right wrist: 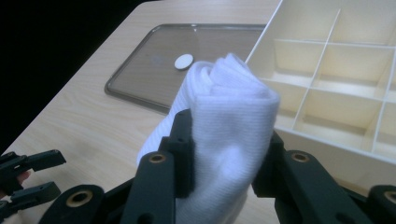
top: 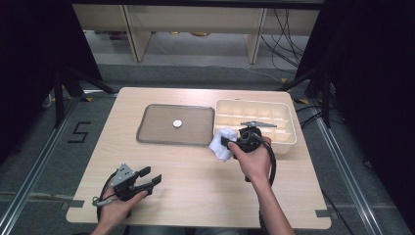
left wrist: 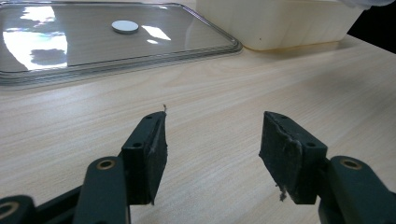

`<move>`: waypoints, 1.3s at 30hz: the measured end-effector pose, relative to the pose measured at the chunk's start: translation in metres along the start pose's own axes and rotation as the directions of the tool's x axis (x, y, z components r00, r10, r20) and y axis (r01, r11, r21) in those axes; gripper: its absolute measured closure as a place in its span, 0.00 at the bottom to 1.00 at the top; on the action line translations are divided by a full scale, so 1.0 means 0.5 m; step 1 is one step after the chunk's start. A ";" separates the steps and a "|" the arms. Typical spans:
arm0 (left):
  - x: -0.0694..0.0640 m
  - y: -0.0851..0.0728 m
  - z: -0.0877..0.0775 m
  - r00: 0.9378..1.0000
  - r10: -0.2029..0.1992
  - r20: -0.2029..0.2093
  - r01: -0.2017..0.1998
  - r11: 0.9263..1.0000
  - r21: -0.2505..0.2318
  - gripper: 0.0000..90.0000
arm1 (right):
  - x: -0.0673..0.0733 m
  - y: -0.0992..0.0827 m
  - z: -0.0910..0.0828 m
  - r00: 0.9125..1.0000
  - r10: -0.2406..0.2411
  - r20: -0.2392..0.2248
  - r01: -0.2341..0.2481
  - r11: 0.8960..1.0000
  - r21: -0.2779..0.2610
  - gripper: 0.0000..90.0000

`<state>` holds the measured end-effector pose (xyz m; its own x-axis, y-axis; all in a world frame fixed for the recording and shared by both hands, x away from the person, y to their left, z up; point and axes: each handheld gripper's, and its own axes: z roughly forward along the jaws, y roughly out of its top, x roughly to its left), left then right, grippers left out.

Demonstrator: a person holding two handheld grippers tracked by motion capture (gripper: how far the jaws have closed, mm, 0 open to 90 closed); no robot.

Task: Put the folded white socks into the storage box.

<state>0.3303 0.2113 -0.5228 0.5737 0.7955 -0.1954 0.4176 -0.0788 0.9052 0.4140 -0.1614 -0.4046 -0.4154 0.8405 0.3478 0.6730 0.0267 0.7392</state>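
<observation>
R gripper (right wrist: 224, 172) clamped on rolled white knit cloth (right wrist: 229, 126), held just above table (top: 195, 171) beside cream plastic divided box (top: 279, 139). L gripper (left wrist: 212, 154) resting near table's front edge, jaws apart, nothing btwn. Keep squeeze firm so roll stays tight; lift clear of box rim, centre over one compartment before lowering. Avoid grey tray (top: 151, 132) w/ white disc (top: 177, 124).

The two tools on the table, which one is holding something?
The right tool, near the cream divided box: its jaws clamp a rolled white cloth. The left tool, at the table's near edge, stands open with nothing between its jaws.
</observation>
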 end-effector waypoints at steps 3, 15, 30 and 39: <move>0.000 0.000 0.000 1.000 -0.008 0.000 0.008 1.000 -0.004 0.45 | -0.003 0.008 -0.003 1.000 -0.004 0.001 0.004 1.000 -0.014 0.75; -0.001 -0.001 0.001 1.000 0.000 0.000 0.000 1.000 -0.008 0.45 | -0.019 0.028 -0.006 1.000 0.001 0.023 0.000 0.999 -0.036 0.75; -0.001 0.000 0.001 1.000 0.000 0.002 0.000 1.000 -0.002 0.45 | -0.030 0.054 0.013 0.998 0.023 0.064 -0.019 0.998 -0.053 0.75; -0.001 -0.001 0.003 1.000 -0.003 0.008 0.003 1.000 -0.009 0.46 | -0.047 0.061 0.025 0.996 0.019 0.087 -0.013 0.998 -0.065 0.75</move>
<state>0.3311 0.2101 -0.5236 0.5777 0.7911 -0.2010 0.4128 -0.0708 0.9081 0.4522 -0.1736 -0.3975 -0.3477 0.8849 0.3100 0.6372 -0.0195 0.7704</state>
